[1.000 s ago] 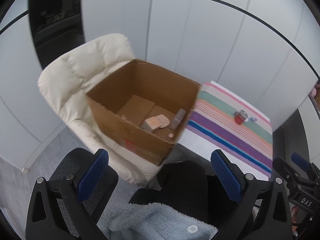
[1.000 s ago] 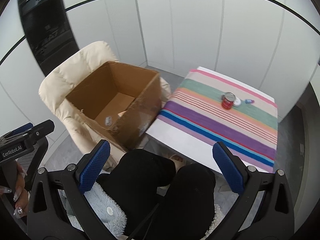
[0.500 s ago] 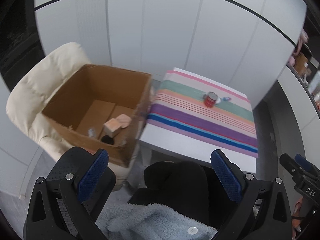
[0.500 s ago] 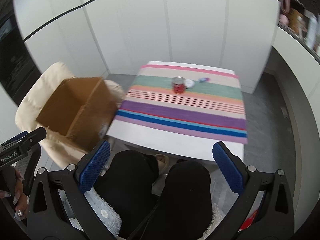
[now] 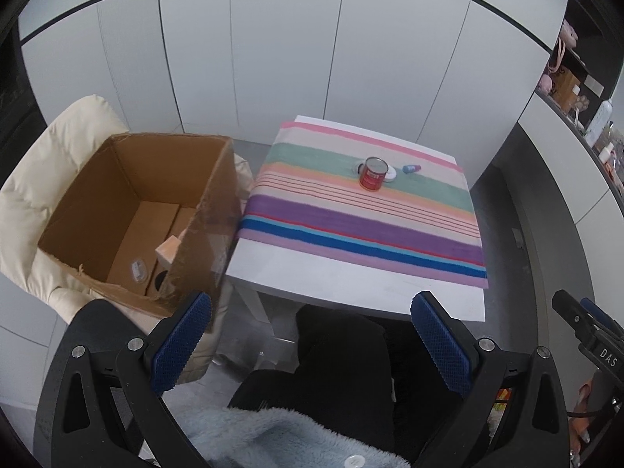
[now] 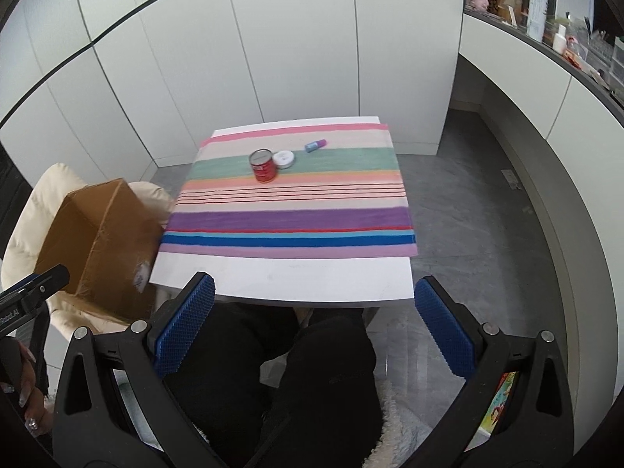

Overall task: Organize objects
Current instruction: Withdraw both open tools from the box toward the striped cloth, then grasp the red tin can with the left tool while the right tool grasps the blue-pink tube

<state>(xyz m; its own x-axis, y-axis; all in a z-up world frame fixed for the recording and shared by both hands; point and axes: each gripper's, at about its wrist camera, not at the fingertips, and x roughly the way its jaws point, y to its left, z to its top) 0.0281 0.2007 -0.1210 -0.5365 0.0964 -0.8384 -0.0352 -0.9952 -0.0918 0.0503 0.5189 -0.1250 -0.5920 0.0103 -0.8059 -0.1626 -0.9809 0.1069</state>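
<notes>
On striped cloth (image 6: pixel 288 218): red can (image 6: pixel 263 166) touching white lid (image 6: pixel 284 159) (blue tube (image 6: pixel 315 145) lying near). Left gripper (image 5: pixel 312 345), right gripper (image 6: pixel 312 327) both hovering wide open, holding nothing.

We're in a home, looks like a small living/utility rm: white floor-to-ceiling cabinet doors (image 6: pixel 296 50), grey tile floor (image 6: pixel 479 210), cream padded armchair (image 5: pixel 43 163), striped cloth (image 6: pixel 290 210) on a white side table (image 6: pixel 280 277), cluttered shelf (image 6: pixel 546 11) w/ bottles, boxes.
</notes>
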